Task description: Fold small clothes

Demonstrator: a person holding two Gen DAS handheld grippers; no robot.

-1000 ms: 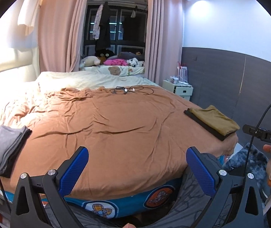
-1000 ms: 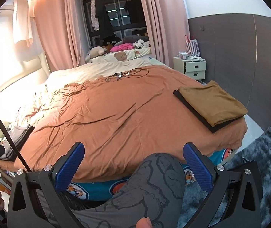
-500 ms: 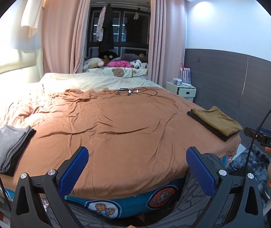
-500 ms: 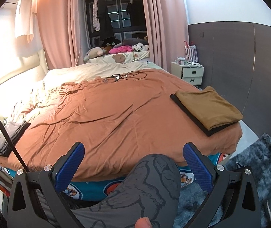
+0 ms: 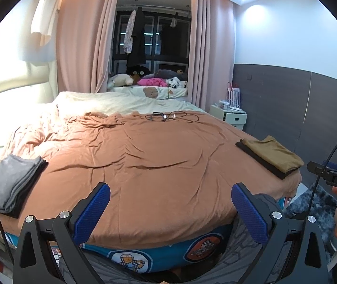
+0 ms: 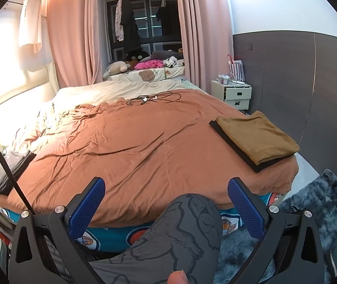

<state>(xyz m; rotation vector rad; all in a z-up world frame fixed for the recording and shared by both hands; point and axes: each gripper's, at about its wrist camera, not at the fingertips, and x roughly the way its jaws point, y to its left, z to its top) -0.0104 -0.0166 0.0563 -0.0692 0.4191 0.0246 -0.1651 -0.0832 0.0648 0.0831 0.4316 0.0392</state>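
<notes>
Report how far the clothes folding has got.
Done: a grey folded stack lies at the bed's left edge, and a mustard garment lies folded on a black one at the right edge. In hand: nothing; the left gripper and right gripper are open and empty above the orange bedspread. Left: no unfolded clothes show there.

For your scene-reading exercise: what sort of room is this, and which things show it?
Most likely a home bedroom: a large bed with a rumpled brown cover, a white bedside cabinet, and soft toys beyond the pink curtains.
</notes>
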